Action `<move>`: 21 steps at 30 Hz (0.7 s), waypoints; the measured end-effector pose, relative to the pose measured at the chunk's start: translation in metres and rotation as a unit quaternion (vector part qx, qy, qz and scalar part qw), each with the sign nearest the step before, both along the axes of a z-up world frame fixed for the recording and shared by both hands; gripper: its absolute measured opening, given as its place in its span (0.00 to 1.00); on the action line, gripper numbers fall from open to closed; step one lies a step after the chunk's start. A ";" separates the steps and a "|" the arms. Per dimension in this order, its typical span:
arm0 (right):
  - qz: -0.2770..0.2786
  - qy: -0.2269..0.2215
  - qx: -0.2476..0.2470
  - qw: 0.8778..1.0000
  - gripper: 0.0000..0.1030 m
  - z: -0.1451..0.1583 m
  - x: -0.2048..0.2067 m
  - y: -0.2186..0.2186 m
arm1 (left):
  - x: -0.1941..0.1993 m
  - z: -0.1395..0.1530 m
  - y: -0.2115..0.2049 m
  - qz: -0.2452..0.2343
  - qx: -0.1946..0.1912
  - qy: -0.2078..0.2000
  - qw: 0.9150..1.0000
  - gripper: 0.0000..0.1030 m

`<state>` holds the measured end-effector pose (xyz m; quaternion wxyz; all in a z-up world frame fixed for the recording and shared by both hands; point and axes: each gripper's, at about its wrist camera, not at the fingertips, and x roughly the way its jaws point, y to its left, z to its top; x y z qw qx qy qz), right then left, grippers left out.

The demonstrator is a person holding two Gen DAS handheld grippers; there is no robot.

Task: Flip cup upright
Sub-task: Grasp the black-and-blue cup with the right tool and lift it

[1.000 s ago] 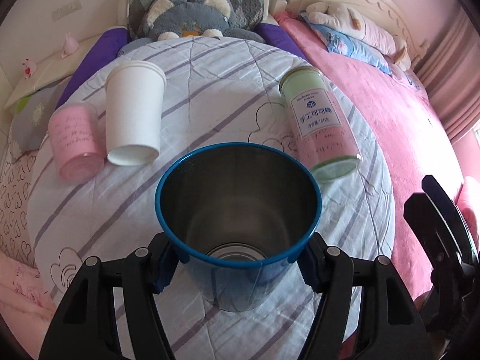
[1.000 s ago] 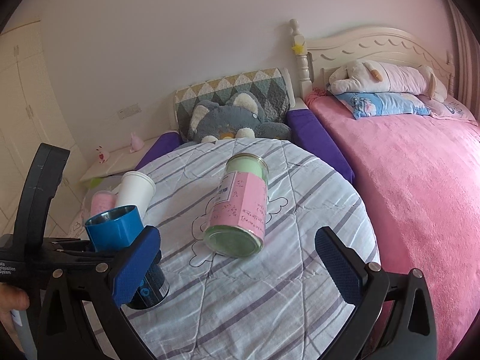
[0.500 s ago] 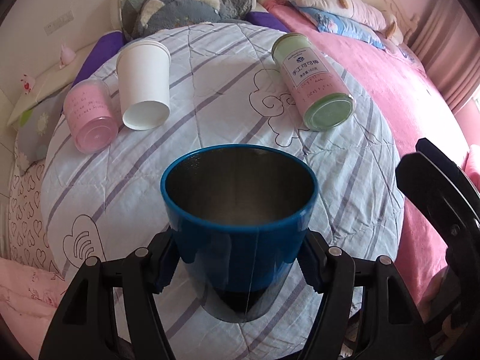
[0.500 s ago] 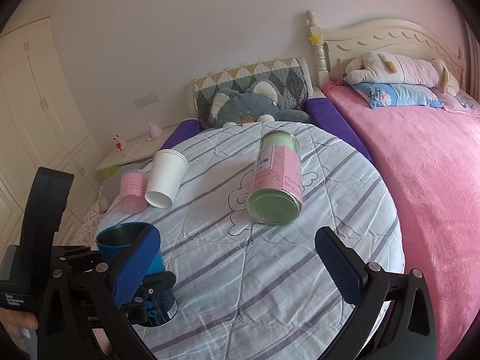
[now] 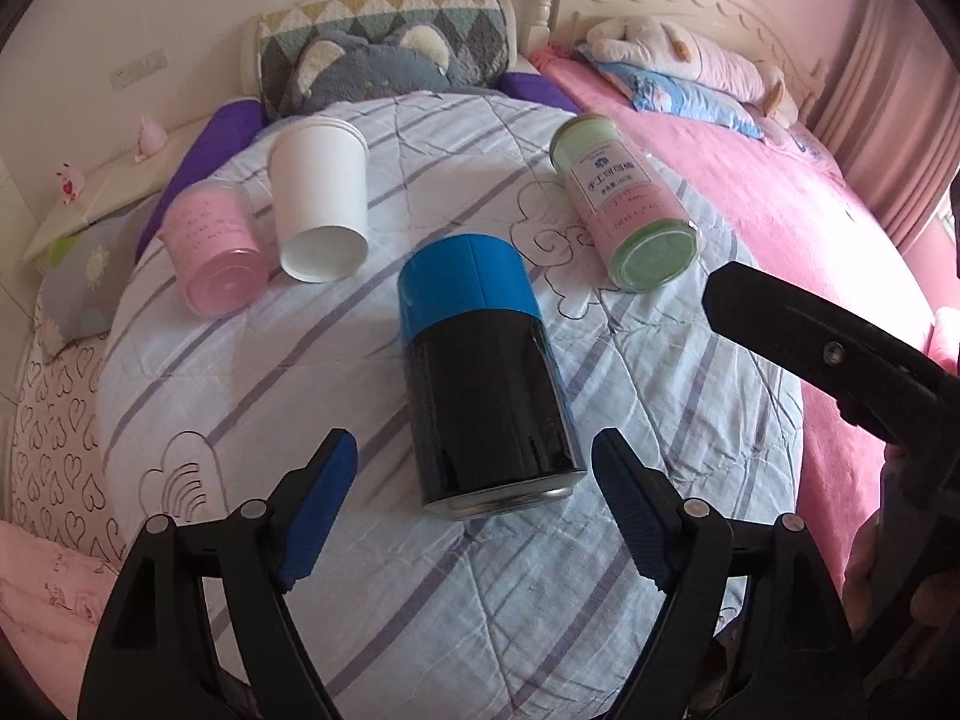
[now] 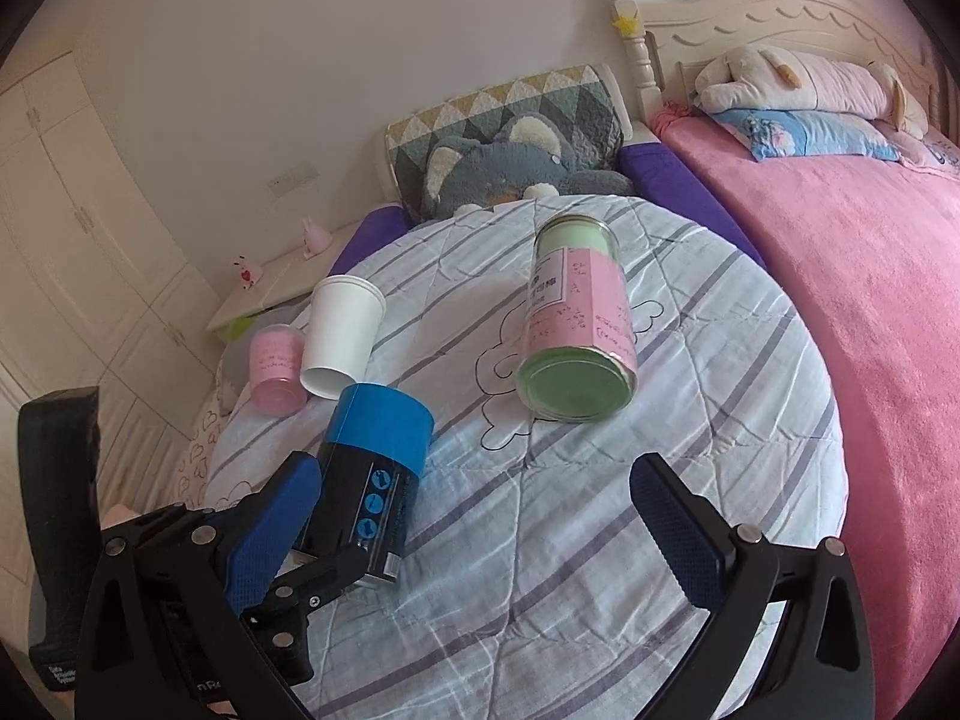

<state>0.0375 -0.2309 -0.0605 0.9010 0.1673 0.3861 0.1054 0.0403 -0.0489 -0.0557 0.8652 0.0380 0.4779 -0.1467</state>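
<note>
Though released, the blue-and-black cup (image 5: 486, 372) stands upright on the striped quilt (image 5: 252, 360), between the spread left gripper (image 5: 474, 510) fingers; flip apparently done. Right gripper (image 6: 480, 534): spread, empty. White paper cup (image 5: 318, 198), pink jar (image 5: 219, 255), green canister (image 5: 630, 210): lying sideways.

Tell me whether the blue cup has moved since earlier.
Yes: blue cup left the open left tool, now on the quilt nearer the white cup.

soft, even daylight fills both views; shadows are faint. a glossy sheen streaks the black cup (image 5: 489, 396). fisheye bending curves everything away from it, with dark vignette corners. focus stays sharp.
</note>
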 end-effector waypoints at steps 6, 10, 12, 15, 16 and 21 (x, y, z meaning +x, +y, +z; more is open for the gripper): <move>0.053 0.037 0.028 0.998 1.00 -0.005 0.024 0.029 | -0.008 0.006 0.014 0.009 -0.006 -0.036 0.999 0.90; 0.080 0.081 0.037 0.993 1.00 -0.018 0.044 0.046 | -0.006 0.001 0.019 0.011 -0.006 -0.029 1.000 0.90; 0.084 0.091 0.036 0.992 1.00 -0.023 0.052 0.050 | -0.002 -0.004 0.021 0.012 -0.008 -0.022 1.000 0.90; 0.093 0.115 0.051 0.988 1.00 -0.032 0.062 0.053 | 0.004 -0.009 0.022 0.005 -0.021 -0.010 1.000 0.91; 0.095 0.122 0.055 0.986 1.00 -0.035 0.065 0.054 | 0.004 -0.010 0.022 0.003 -0.027 -0.007 1.000 0.92; 0.106 0.150 0.063 0.981 1.00 -0.050 0.078 0.061 | 0.005 -0.013 0.022 -0.011 -0.042 -0.001 0.999 0.92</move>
